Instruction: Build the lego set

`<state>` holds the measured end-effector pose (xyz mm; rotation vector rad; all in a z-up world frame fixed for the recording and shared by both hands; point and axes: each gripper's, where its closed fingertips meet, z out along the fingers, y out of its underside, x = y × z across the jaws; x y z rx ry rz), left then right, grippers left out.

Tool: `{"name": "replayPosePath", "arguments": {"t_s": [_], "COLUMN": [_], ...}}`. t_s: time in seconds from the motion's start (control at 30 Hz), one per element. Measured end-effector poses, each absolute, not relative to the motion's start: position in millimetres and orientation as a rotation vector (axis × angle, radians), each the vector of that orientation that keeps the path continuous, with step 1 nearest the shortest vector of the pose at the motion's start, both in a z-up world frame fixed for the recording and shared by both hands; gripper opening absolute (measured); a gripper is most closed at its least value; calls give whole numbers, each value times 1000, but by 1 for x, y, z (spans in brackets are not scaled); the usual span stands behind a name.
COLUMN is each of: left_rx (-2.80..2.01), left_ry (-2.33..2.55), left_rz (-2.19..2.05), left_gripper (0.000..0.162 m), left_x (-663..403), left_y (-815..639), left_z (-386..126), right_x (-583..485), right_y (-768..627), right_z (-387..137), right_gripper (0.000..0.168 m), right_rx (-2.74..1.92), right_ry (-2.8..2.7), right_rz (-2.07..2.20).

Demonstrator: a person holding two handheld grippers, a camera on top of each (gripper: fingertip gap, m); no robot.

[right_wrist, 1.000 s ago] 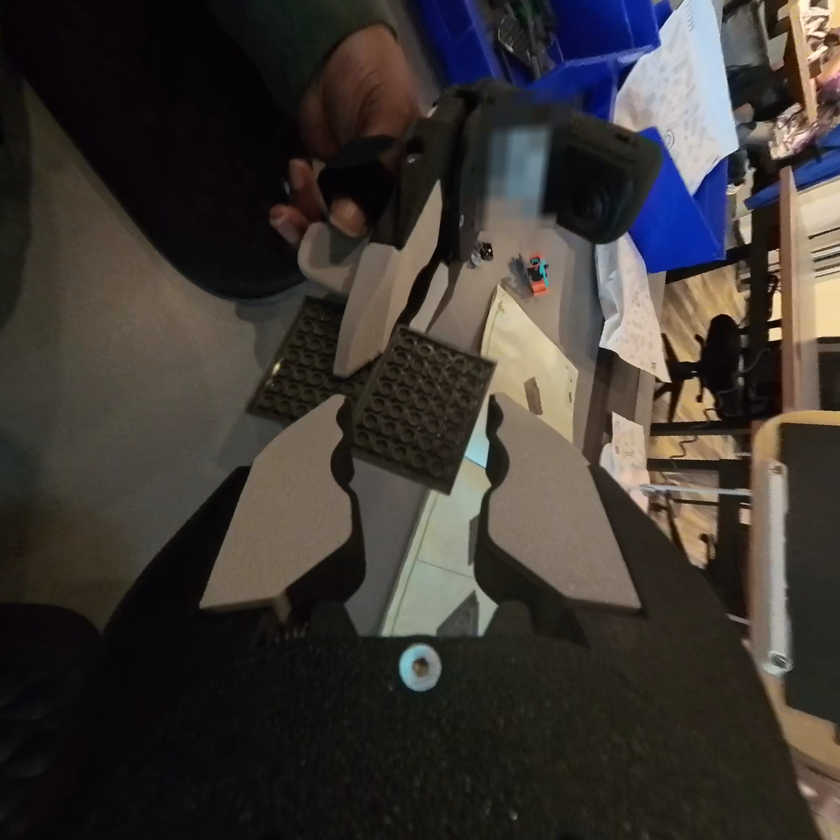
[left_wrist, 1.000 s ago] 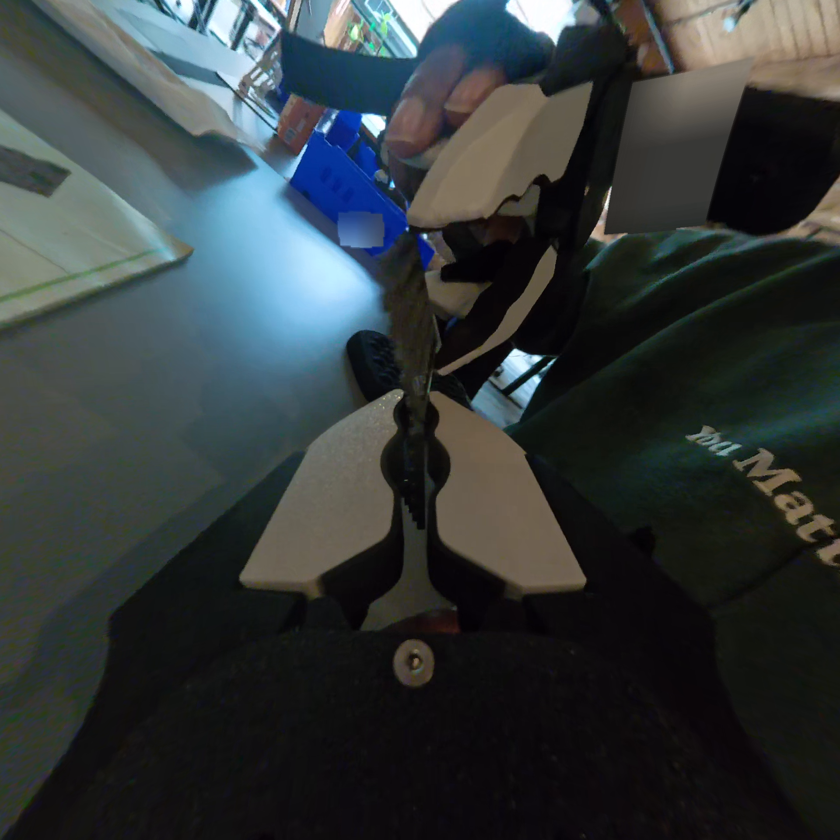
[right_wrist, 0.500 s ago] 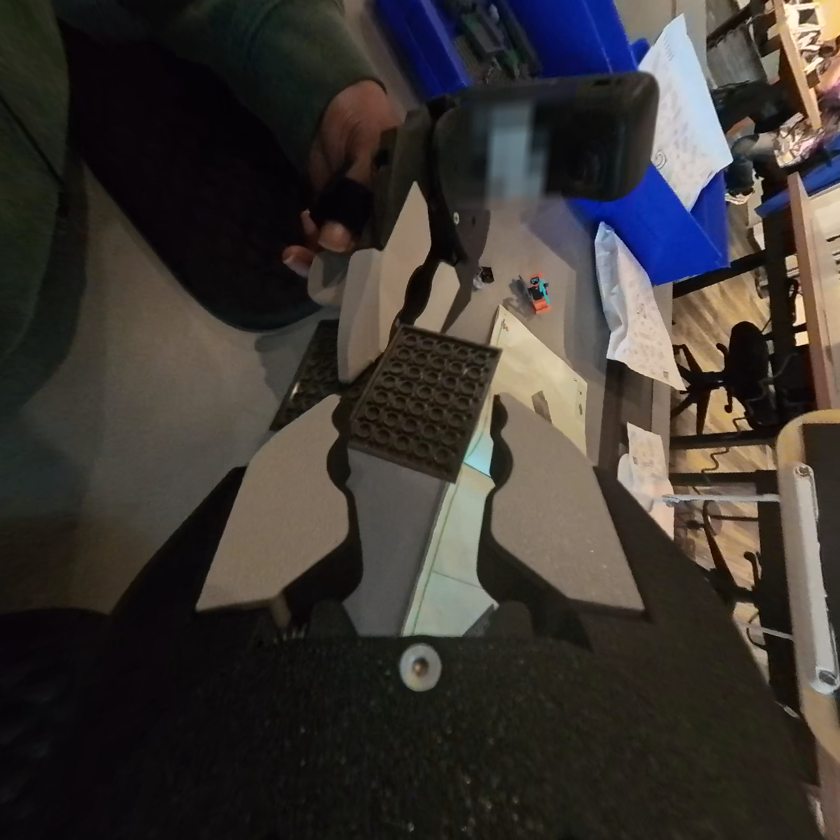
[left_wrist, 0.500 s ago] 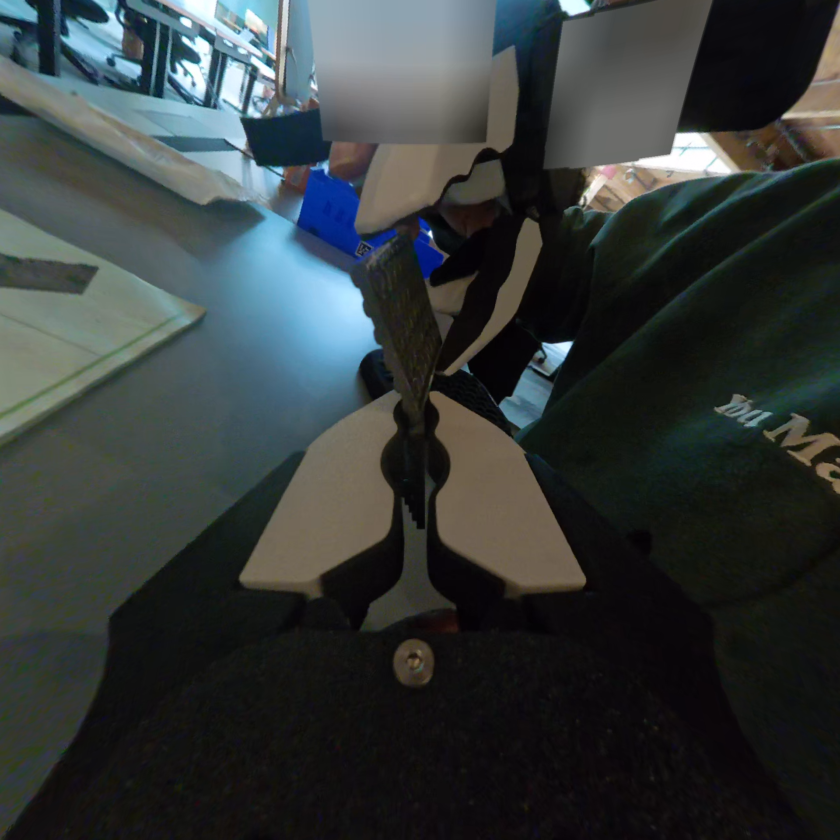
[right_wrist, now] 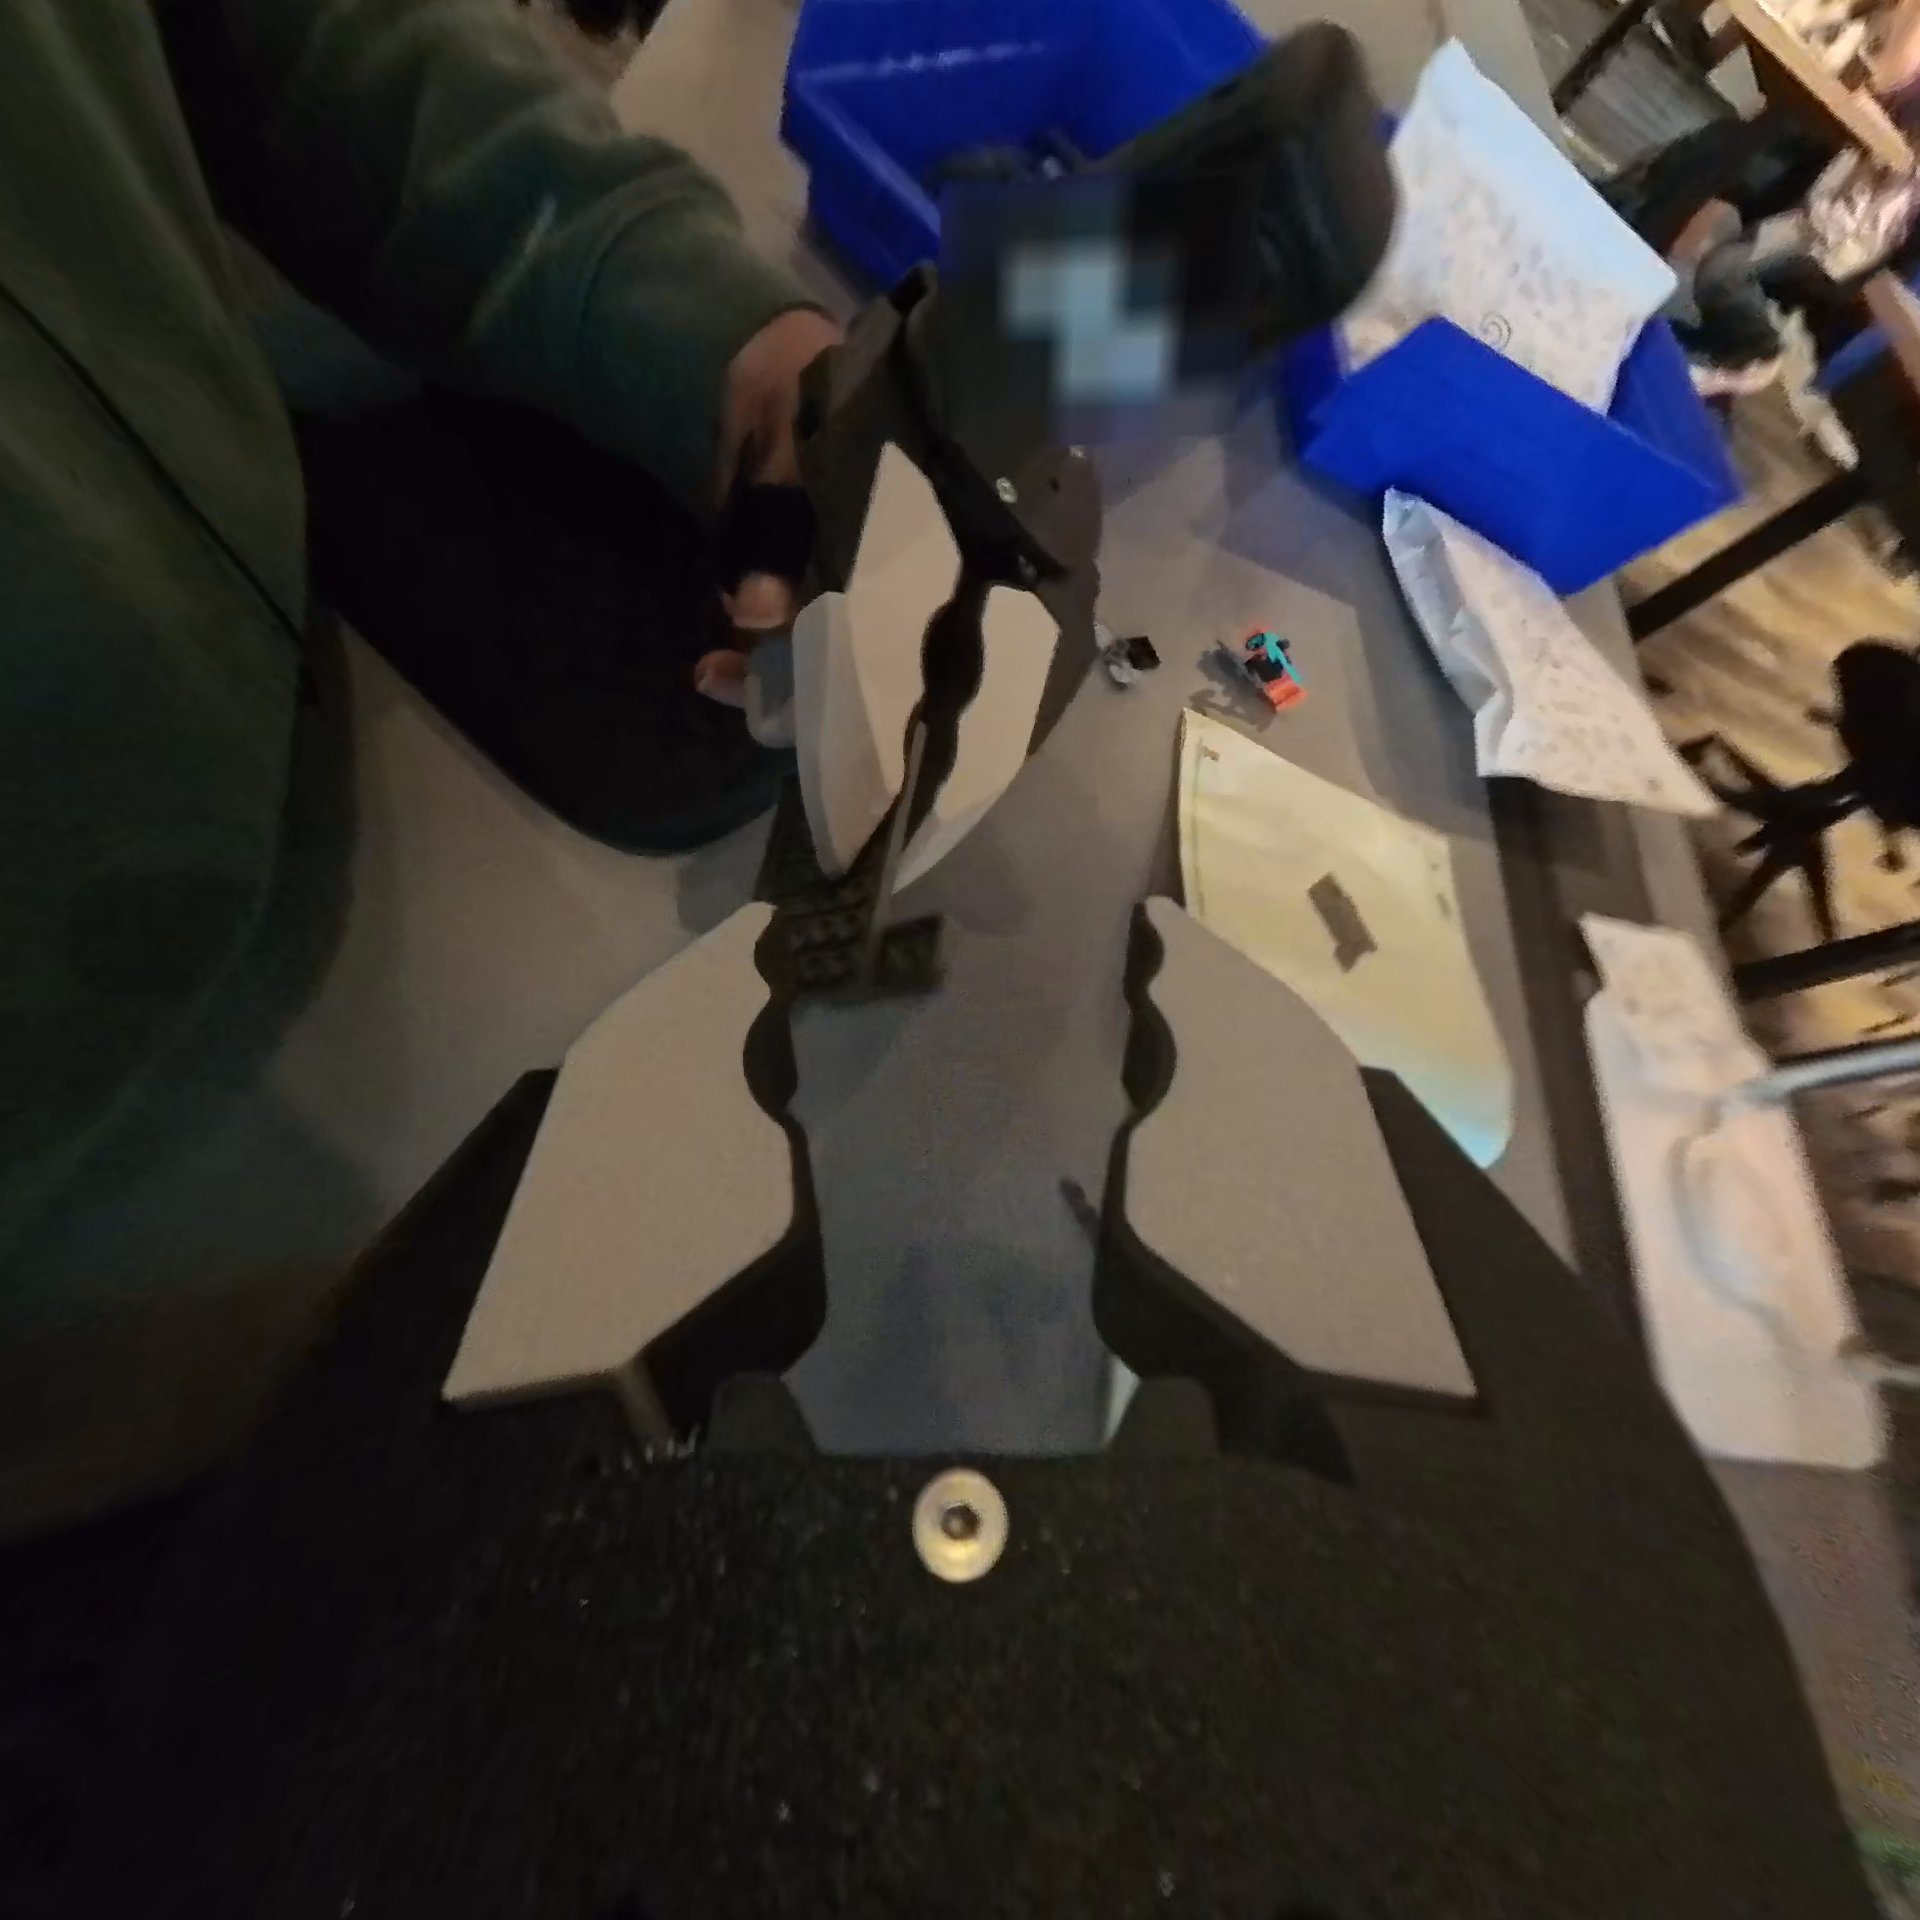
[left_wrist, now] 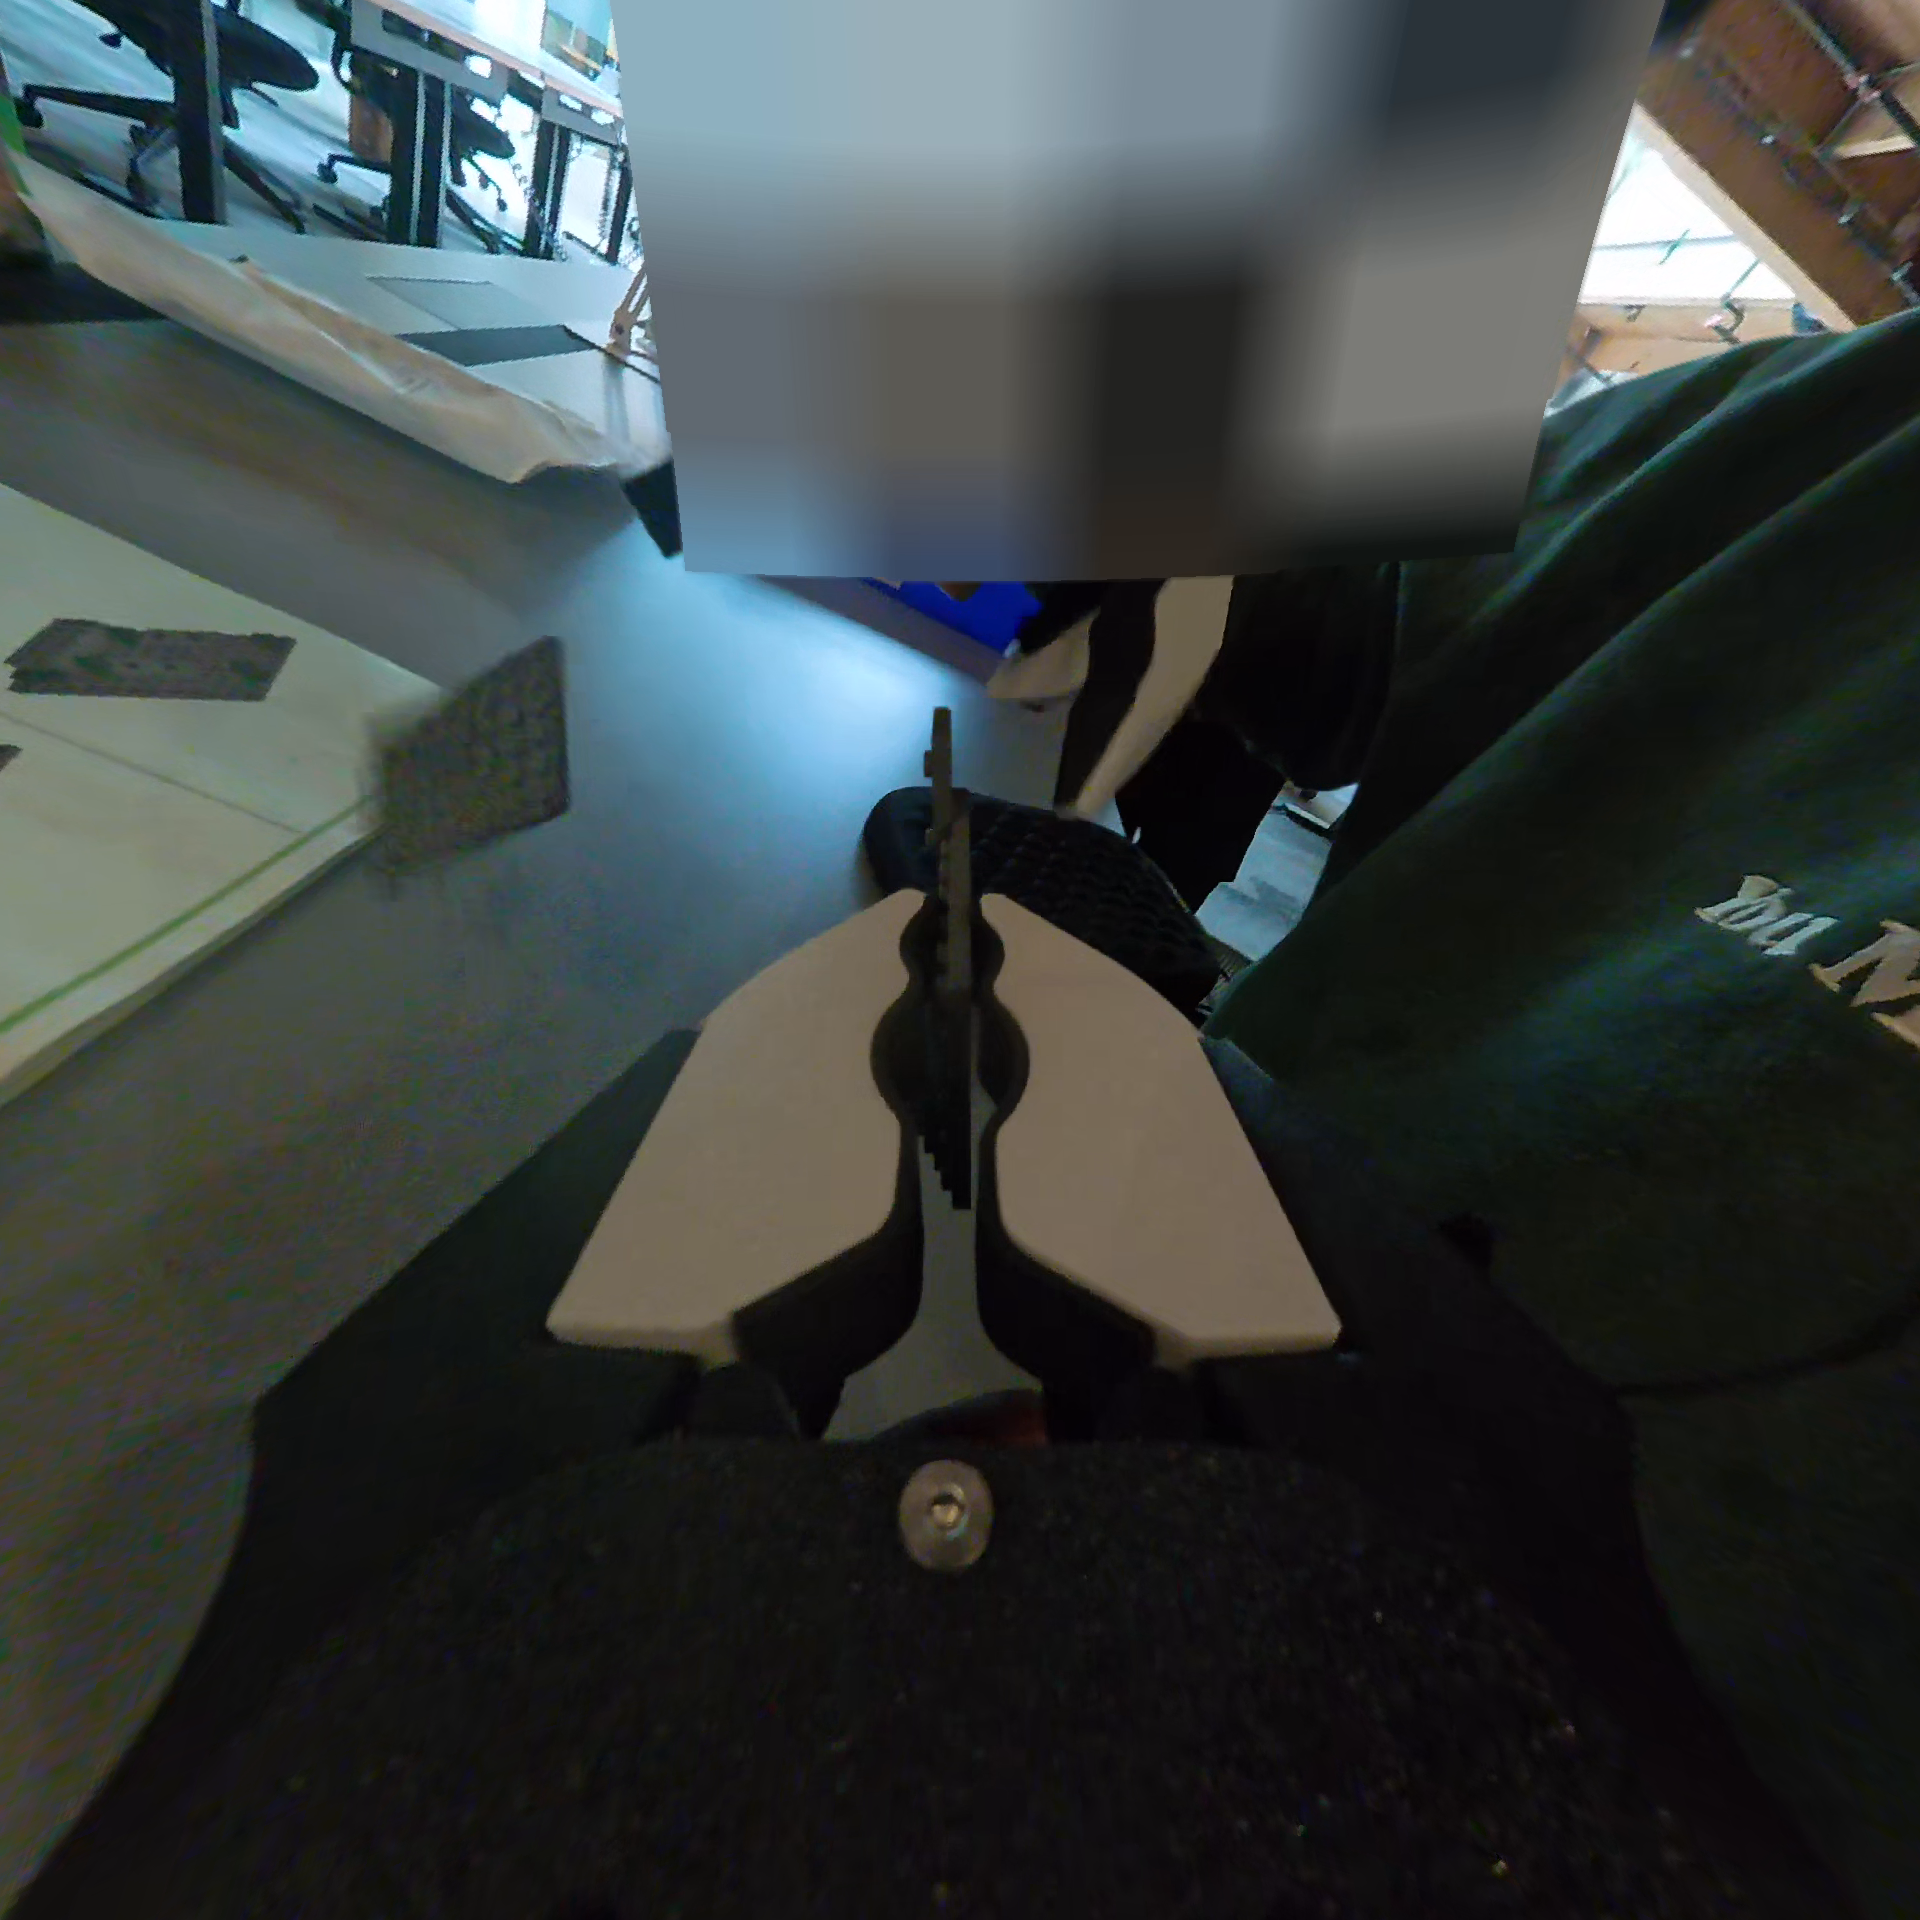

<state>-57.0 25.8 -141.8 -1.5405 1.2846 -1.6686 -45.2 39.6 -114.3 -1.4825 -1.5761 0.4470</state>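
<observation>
My left gripper is shut on a dark studded plate, seen edge-on and held above the grey table. A second dark plate, blurred, is loose to its left over the corner of the instruction booklet; I cannot tell if it rests on the table. My right gripper is open and empty above the table. The left gripper and its plate show in the right wrist view. Dark plate pieces lie under them. The right gripper's fingers are partly hidden.
The booklet lies to the right. A small orange and teal model and a tiny dark piece sit farther back. Blue bins and paper bags stand beyond. The person's green sleeve is at the left. Both grippers' tips are roughly 30 centimetres from the tiny dark piece.
The plate that stood between the right gripper's open fingers is gone from there. One dark plate has come loose and moved left of the left gripper. The left gripper's plate now shows shorter.
</observation>
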Motion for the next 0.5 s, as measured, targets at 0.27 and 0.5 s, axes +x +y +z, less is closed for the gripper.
{"name": "replayPosePath", "arguments": {"t_s": [0.27, 0.5], "left_rx": [-1617, -1682], "left_ry": [1236, 1197], "left_rz": [-1655, -1659], "left_gripper": [4, 4], "left_x": [-60, -57], "left_y": [34, 39], "left_z": [-147, -154], "right_x": [39, 82], "right_y": [95, 126], "right_z": [-182, -243], "right_gripper": [58, 71], "right_rx": [-1982, -2401], "right_ry": [-1290, -782], "right_rz": [339, 338]}}
